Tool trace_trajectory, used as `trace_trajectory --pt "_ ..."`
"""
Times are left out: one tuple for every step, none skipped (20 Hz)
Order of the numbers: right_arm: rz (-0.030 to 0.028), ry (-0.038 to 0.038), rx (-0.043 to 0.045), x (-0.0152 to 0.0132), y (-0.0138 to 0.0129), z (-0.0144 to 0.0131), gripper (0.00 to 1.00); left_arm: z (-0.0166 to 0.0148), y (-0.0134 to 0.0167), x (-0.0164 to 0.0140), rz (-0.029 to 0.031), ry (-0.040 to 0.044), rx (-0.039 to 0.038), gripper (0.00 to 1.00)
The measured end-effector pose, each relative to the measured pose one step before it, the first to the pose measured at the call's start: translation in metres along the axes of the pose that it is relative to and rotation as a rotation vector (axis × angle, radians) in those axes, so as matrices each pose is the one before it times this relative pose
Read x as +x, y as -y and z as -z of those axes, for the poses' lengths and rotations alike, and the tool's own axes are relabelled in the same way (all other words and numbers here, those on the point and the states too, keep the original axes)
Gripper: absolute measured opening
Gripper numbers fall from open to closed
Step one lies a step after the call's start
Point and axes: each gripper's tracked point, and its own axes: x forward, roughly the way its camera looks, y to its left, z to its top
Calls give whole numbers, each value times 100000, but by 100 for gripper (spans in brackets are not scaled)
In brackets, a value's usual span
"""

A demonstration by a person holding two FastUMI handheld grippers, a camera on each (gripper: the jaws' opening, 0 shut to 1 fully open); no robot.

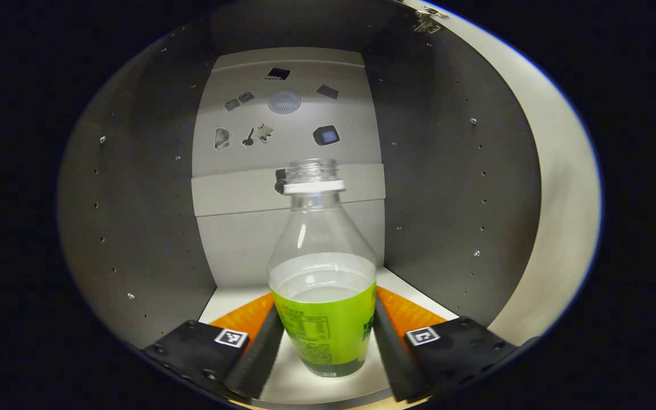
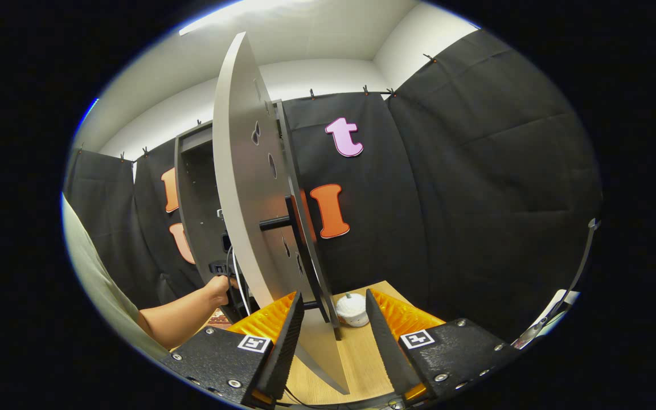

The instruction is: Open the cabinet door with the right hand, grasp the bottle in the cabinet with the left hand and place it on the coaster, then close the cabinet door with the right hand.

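Inside open cabinet [image 1: 134, 228]: uncapped green-labelled bottle [image 1: 323, 296] upright on the white shelf floor, bracketed by left gripper [image 1: 324, 347], fingers spread wide, apparently not yet pressing. Right gripper [image 2: 328, 336] parted, empty, straddling the swung-out cabinet door [image 2: 248, 216] edge, likely holding it open for retrieval.

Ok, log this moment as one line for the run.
door: grey cabinet door open | left tongs: open, straddling clear green-labelled capless bottle in cabinet | right tongs: open, at door edge
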Motion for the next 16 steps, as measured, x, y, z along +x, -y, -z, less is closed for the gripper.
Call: trace_trajectory --pt "-718 -263 520 -88 68 80 69 95 -13 -258 -55 -373 63 84" --pt "-658 -512 302 -6 -54 113 69 15 -130 -109 -152 -271 -447 84" --pt "-677 -912 95 -54 -7 189 69 43 18 -365 247 -365 -738 83" --pt "-658 -1251 -251 -31 -35 289 69 11 29 -413 298 -42 -921 83" --pt "-507 -661 -686 -106 135 46 69 -186 104 -513 405 477 -522 82" --pt "-1174 -807 -545 -110 12 87 78 -201 -68 -583 -325 809 177 83" --pt "-1208 -668 -200 -75 -60 133 72 -324 -111 -689 -517 1039 688 83" --pt "-1525 -472 12 -60 -152 -15 82 -348 -71 -837 -517 1260 605 83" --pt "-1875 127 286 -210 -254 -202 74 -343 -189 -860 -779 1033 305 81" --pt "-1629 565 394 -125 -28 -138 83 -88 -91 -849 -574 544 203 79" --pt "-1482 684 558 -208 -129 -231 74 -109 -155 -913 -605 406 -116 80" --pt "-1410 549 476 -151 38 -212 74 -150 -155 -785 -447 234 -438 79" --pt "-1247 233 260 -199 13 -38 74 -102 -284 -948 -909 171 -491 79" --pt "-1068 -81 12 -238 84 130 74 -88 -377 -962 -990 50 -596 79" --pt "-1366 -448 -413 -274 41 90 74 -172 -406 -925 -1051 273 -750 79" --pt "-1204 -983 -614 -463 171 316 74 -32 -412 -943 -1121 262 -732 81"
